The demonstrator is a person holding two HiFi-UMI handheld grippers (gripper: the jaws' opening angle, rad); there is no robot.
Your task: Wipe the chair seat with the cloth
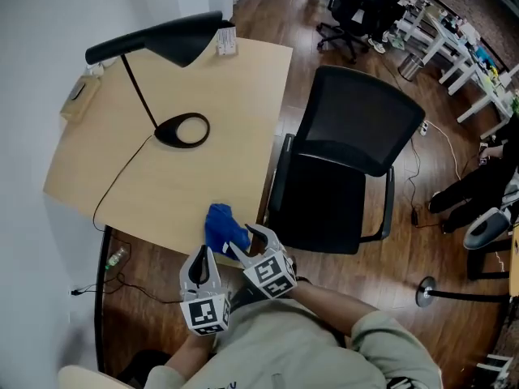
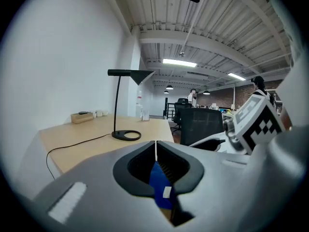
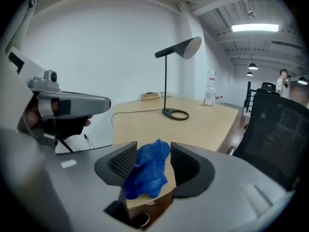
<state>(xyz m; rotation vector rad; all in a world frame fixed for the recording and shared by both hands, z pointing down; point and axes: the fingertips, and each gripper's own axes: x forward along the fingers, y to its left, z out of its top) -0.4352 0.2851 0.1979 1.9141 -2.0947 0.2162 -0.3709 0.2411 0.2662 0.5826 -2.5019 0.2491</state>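
The blue cloth (image 1: 220, 227) lies bunched on the near edge of the wooden desk (image 1: 162, 185). My right gripper (image 1: 247, 241) is open, its jaws standing either side of the cloth (image 3: 147, 170) without pressing it. My left gripper (image 1: 202, 256) sits just left of it, shut, jaws meeting in a thin line; the cloth (image 2: 159, 182) shows below and beyond them. The black office chair (image 1: 320, 209) stands to the right of the desk, its seat bare and its backrest farther away. It also appears in the left gripper view as the chair (image 2: 200, 124) behind the jaws.
A black desk lamp (image 1: 182, 130) and its cable stand on the desk, with a small box (image 1: 79, 96) at the far left corner. A bottle (image 1: 116, 258) lies on the floor under the desk edge. Another chair (image 1: 357, 10), white desks and a seated person's legs (image 1: 466, 193) are to the right.
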